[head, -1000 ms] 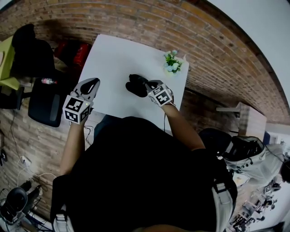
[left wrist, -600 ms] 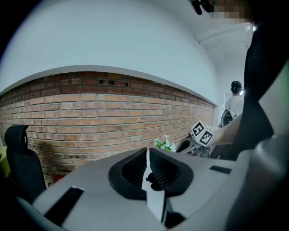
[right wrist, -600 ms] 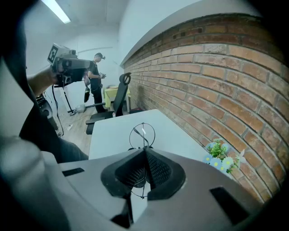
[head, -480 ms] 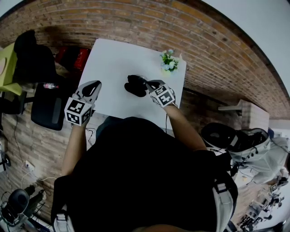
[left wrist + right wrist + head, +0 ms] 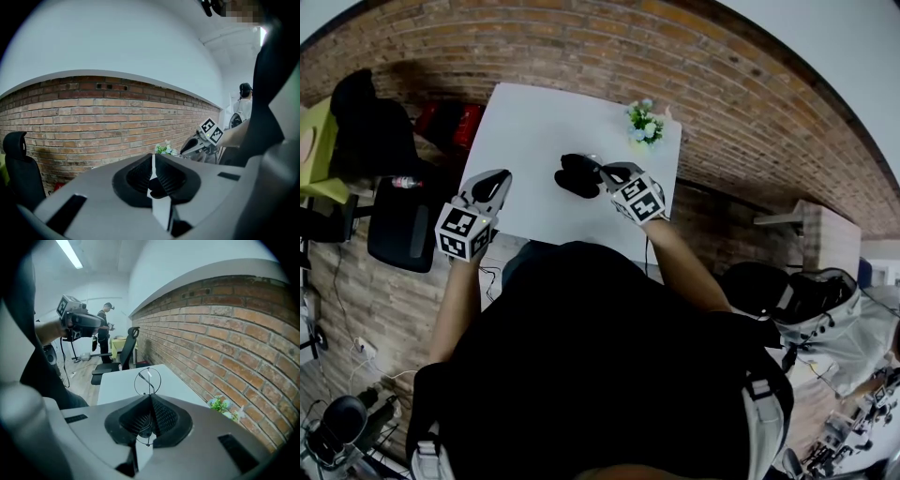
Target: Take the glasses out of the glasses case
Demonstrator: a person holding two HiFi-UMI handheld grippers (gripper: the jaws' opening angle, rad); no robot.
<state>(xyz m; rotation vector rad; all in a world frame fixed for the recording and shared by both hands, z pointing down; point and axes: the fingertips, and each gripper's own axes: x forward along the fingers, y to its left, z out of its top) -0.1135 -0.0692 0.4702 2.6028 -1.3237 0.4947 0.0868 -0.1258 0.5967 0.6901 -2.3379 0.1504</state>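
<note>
Reading from the left: the left gripper (image 5: 492, 183) hangs over the near left edge of the white table (image 5: 534, 122), well apart from everything on it. In its own view its jaws stand together, with only a thin slit of light between the ribbed pads (image 5: 164, 174) and nothing in that slit.

Near the table's middle lies the glasses case (image 5: 575, 178). It is black, matt and rounded, and from the head view it reads as two dark lobes side by side. I cannot tell from there whether anything remains inside.

Just right of the case, its tip touching or nearly touching the case's edge in the head view, is the right gripper (image 5: 607, 173). Its jaws are clamped on the glasses (image 5: 148, 377): a very thin dark wire frame with round lenses. One round rim stands up above the jaw tips against the white table top, with a slim piece crossing inside it. A lower arc of wire shows below the pads. The lens is clear and the table shows through it. The case does not appear in the right gripper view.

Further right, at the far right corner of the table, stands a small plant (image 5: 643, 123) with green leaves and pale flowers.

Count: glasses, one pair; case, one; grippers, two; plant, one; table, one
</note>
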